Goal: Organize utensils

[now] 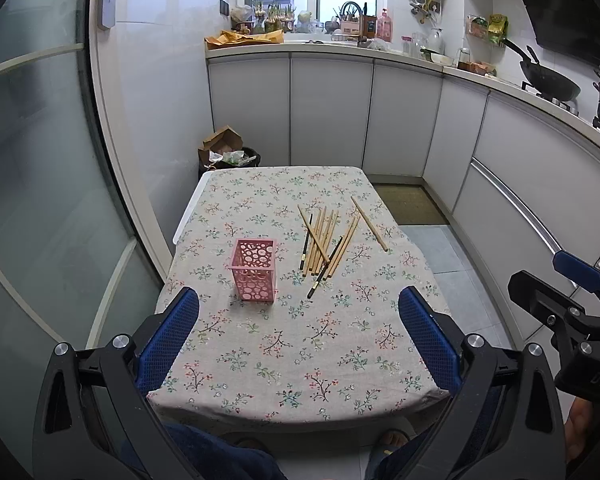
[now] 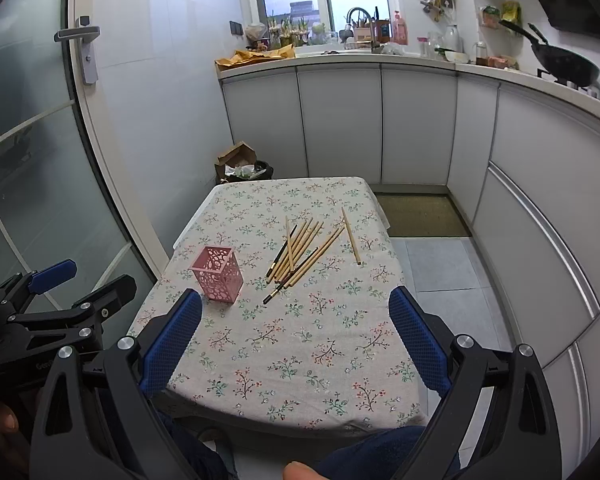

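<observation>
A small table (image 1: 284,380) with a flowered cloth stands in the kitchen. On it, a pink holder (image 1: 254,275) stands upright at about 10 o'clock from the table's middle. The chopsticks (image 1: 324,244) lie in a loose crossed heap just to the holder's 3 o'clock, not touching it; one stick (image 1: 369,223) lies apart at the heap's 2 o'clock. The left gripper (image 1: 299,330) hangs over the near edge, jaws spread wide, empty. The right gripper (image 2: 295,330) hangs beside it at 3 o'clock, equally wide and empty. Both are well apart from the chopsticks.
</observation>
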The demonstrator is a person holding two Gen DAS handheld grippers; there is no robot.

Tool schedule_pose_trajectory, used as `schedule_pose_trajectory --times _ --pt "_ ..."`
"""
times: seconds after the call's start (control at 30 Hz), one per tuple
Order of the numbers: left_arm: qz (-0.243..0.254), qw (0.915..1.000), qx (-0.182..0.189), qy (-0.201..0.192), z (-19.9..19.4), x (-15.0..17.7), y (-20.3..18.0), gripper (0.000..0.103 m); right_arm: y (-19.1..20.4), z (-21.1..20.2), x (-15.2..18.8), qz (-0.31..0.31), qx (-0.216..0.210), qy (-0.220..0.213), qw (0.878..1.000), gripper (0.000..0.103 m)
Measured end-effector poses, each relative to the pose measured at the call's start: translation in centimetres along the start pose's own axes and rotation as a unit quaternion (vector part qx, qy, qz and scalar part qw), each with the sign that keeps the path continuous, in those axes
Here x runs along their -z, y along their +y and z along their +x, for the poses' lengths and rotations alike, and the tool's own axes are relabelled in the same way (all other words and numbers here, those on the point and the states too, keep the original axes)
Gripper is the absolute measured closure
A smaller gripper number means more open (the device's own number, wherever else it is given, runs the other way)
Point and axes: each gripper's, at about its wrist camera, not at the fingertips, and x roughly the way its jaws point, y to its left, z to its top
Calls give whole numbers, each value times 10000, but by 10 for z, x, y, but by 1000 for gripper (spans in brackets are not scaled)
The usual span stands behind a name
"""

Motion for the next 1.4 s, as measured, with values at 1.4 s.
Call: schedule_pose_trajectory --times 1.4 --pt "-867 9463 645 3048 469 -104 -14 46 -158 470 -91 1609 -118 2642 9509 42"
